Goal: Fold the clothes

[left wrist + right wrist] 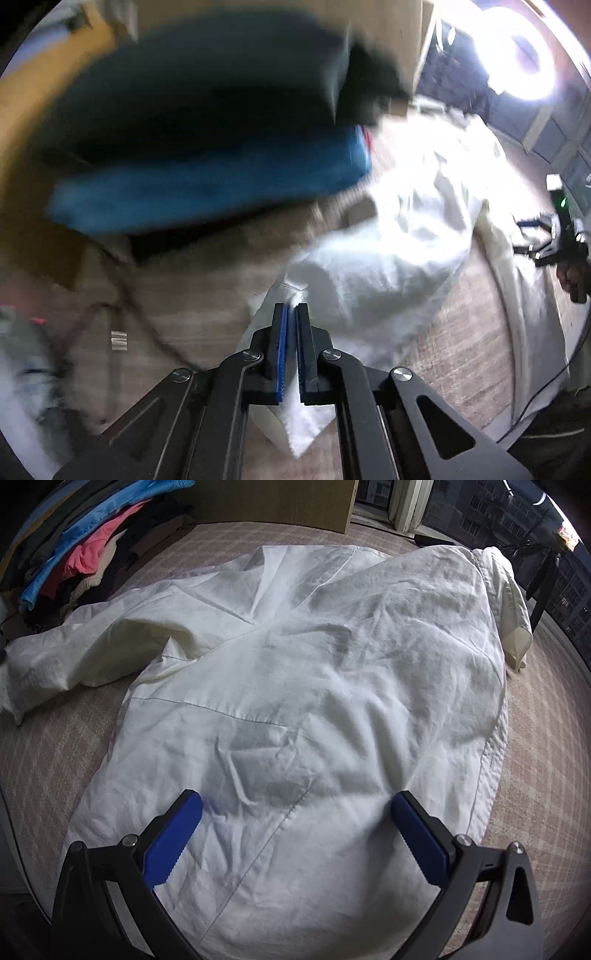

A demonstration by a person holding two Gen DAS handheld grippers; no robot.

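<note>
— Left gripper (291, 314): clenched on white cloth, a fold of the white shirt (388, 266) pinched between its blue pads and hanging below them. Blurred view.

— Right gripper (297, 812)?

— Spread wide, gripping nothing, poised just above the shirt's (295, 701) lower part. Also seen small at the far right edge of the left wrist view (532, 236), gripped by a hand (572, 273).

— Shirt's position?

— Spread out, wrinkled, on a checked pinkish bed cover (51, 746). One sleeve (66, 657) stretched out to the left of the right wrist view, another bunched at the top right.

— Anything else nearby?

— Stack of clothes (74, 554) at top left, beyond the sleeve: blue, pink, dark items. Same stack blurred and large in the left wrist view (207, 147). Bright ring light (517, 51) at upper right there. Window with buildings outside (465, 502) behind the bed.
</note>
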